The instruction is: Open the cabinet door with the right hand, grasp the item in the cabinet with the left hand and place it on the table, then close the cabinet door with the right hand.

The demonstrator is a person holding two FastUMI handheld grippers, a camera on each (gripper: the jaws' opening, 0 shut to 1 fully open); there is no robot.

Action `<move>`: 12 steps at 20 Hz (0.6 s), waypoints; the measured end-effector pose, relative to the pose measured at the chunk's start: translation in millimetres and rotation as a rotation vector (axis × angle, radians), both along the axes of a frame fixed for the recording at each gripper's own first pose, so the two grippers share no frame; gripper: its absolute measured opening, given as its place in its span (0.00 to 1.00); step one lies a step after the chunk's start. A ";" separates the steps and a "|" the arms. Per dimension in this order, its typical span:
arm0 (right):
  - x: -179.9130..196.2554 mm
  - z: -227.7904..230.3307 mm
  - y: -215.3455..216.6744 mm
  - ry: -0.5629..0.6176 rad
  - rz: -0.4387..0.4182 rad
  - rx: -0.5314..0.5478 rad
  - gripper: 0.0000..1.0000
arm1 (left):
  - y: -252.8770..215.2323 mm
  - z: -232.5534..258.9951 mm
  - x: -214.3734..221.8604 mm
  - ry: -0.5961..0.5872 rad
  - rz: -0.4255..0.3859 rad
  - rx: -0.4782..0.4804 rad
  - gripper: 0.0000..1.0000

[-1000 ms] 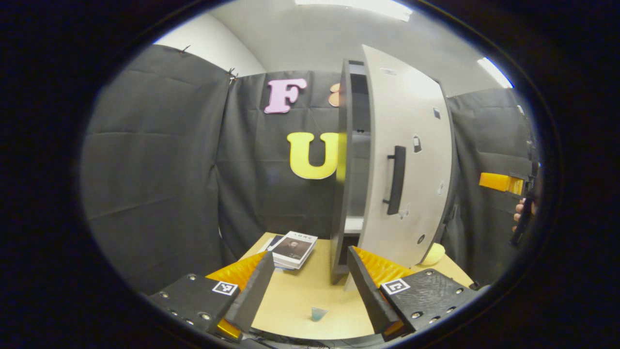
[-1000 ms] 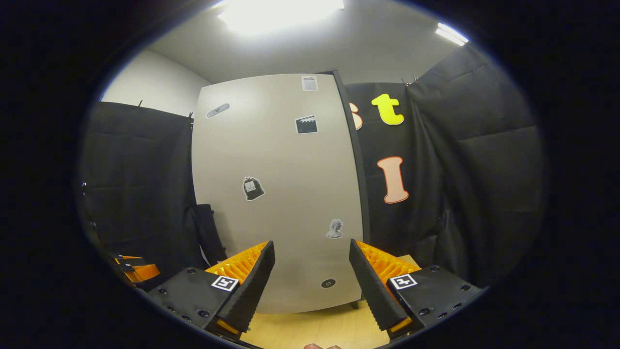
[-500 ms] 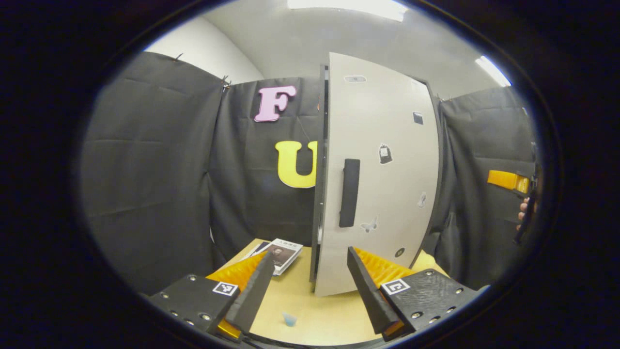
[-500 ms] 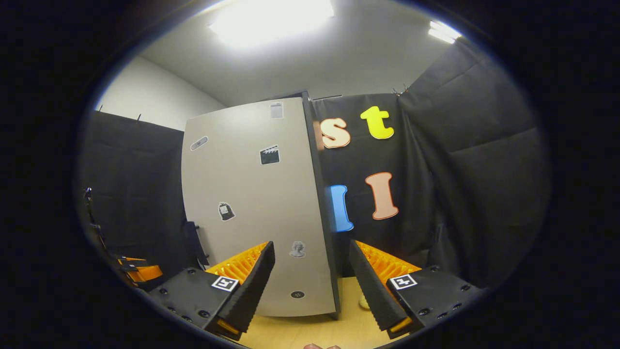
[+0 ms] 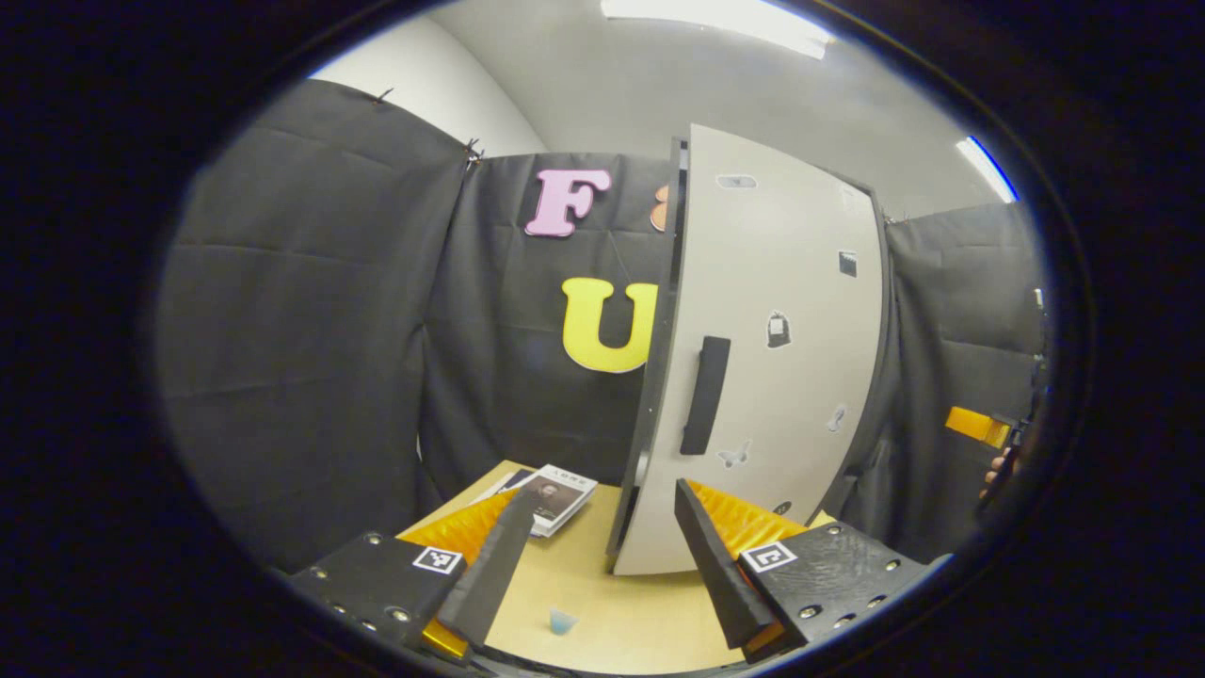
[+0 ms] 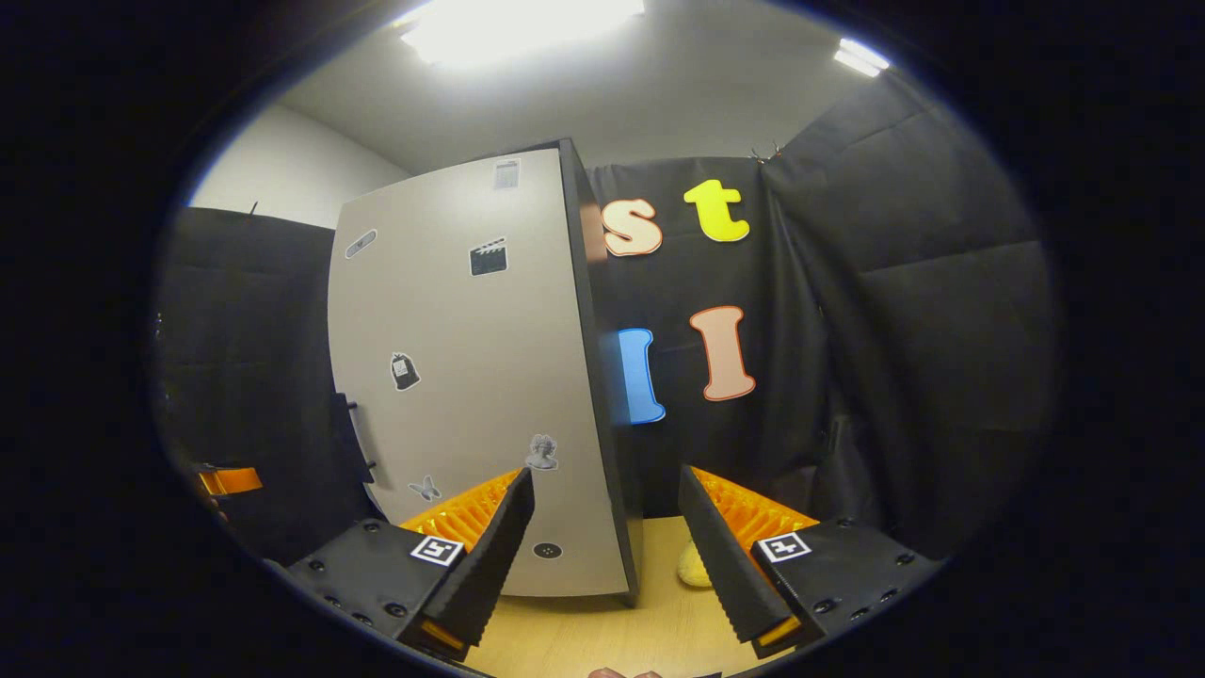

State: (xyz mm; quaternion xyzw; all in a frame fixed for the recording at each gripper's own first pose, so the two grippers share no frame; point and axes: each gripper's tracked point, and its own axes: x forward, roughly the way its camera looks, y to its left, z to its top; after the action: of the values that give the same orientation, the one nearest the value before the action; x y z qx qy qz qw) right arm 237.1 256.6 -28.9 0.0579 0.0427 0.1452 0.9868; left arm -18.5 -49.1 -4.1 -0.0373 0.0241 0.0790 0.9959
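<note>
The cabinet door (image 5: pixel 772 348) looks shut, a small yellow item (image 6: pixel 692 568) lies on the bench (image 5: pixel 602 574) beside the cabinet; both the left gripper (image 5: pixel 598 556) and right gripper (image 6: pixel 607 556) are spread, empty: task seems nearly finished.

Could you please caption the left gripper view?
Open left gripper faces the shut cabinet door above the table.

No writing can be read. The booklet (image 5: pixel 555 496) lying near the far left corner of the desk (image 5: pixel 621 621) has a line of print above a dark cover picture, too small to make out. The cabinet door (image 5: pixel 772 358) carries small stickers, among them a clapperboard (image 6: pixel 489 257), a bag shape (image 6: pixel 404 371), a bust (image 6: pixel 541 453) and a butterfly (image 6: pixel 425 488); none shows legible words. Each claw bears a square black-and-white marker (image 5: pixel 438 559), a pattern rather than text.
</note>
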 end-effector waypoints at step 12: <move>-9.8 -33.8 -2.8 0.061 -0.152 -0.092 0.98 | 23.2 6.9 21.4 -0.120 -0.158 -0.012 0.91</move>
State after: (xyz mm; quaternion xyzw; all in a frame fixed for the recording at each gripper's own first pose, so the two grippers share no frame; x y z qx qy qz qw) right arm 227.3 253.8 -62.7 0.0201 0.0749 0.0658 0.9948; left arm 2.9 -25.9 2.7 -0.0459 -0.0321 -0.0022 0.9984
